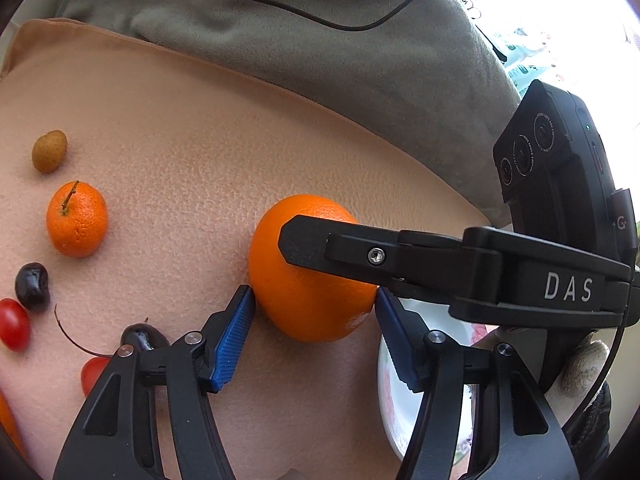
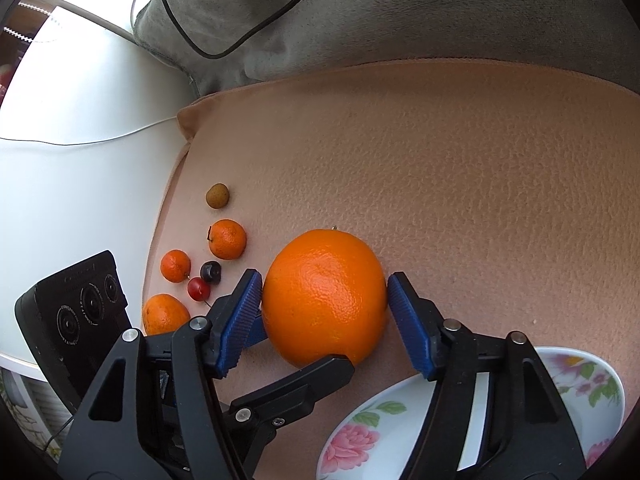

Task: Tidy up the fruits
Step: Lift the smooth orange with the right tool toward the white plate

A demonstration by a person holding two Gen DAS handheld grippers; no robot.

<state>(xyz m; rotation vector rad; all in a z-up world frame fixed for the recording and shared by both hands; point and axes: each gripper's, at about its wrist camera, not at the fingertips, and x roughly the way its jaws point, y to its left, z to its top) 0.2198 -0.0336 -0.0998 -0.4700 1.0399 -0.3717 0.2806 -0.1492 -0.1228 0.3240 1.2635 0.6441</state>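
left wrist view, left to right: a small brown fruit [image 1: 49,151], a mandarin [image 1: 77,219] with a stem, a dark cherry [image 1: 33,286] and a red cherry tomato [image 1: 14,324] lie apart from one another in a loose column at the left of a peach cloth [image 1: 180,160]. nearer the camera, a second dark cherry [image 1: 140,336] with a long stem sits partly behind the gripper frame.

left hand-held gripper [image 1: 315,312]: jaws spread wide around the large orange [image 1: 308,272]. the left blue pad [image 1: 234,336] touches or nearly touches the rind; the right pad meets the orange's right edge. whether it is truly clamped, cannot tell. the orange rests on the cloth.

a black finger of the right hand-held gripper crosses over the orange from the right. a flowered plate [image 1: 390,396] shows just right of the orange, mostly hidden by the frame. a grey cushion [image 1: 320,60] with a black cable [image 1: 312,16] lies behind the cloth.

right wrist view, left to right: the left gripper's camera body, then the small fruits in a cluster, then the orange centred in the right hand-held gripper [image 2: 325,308]. jaws wide; the left pad touches the rind, the right pad sits just at its edge. firm hold or not: cannot tell. the plate lies at lower right, close to the orange.
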